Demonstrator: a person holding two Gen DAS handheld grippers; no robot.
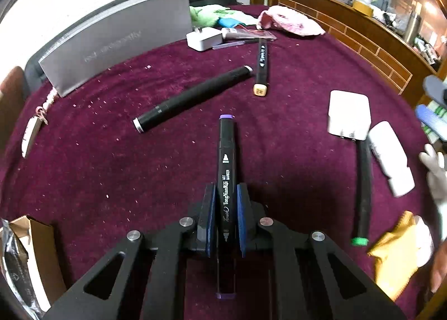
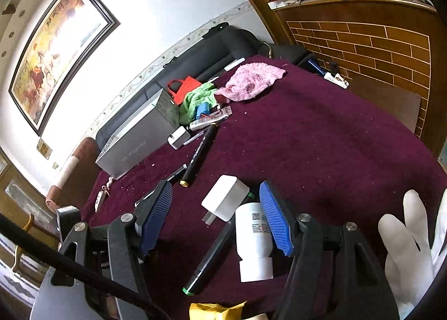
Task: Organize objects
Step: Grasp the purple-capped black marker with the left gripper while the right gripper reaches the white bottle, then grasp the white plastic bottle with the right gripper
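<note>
purple-capped marker (image 1: pixel 226 169) clamped between left fingers (image 1: pixel 209 219)

Purple-capped marker (image 1: pixel 226 169): black body, white print, clamped lengthwise between the left gripper (image 1: pixel 226 208) pads, far cap pointing away. Plain black pen (image 1: pixel 192 98) lies diagonal on the surface, silver rings at both ends. Orange-capped marker (image 1: pixel 261 67) lies just beside its far end. Green-capped marker (image 1: pixel 363 191) lies flat to the right, far end touching the white charger (image 1: pixel 349 113). White bottle (image 2: pixel 255 239) lies on its side beside that marker, cap nearest.
</note>
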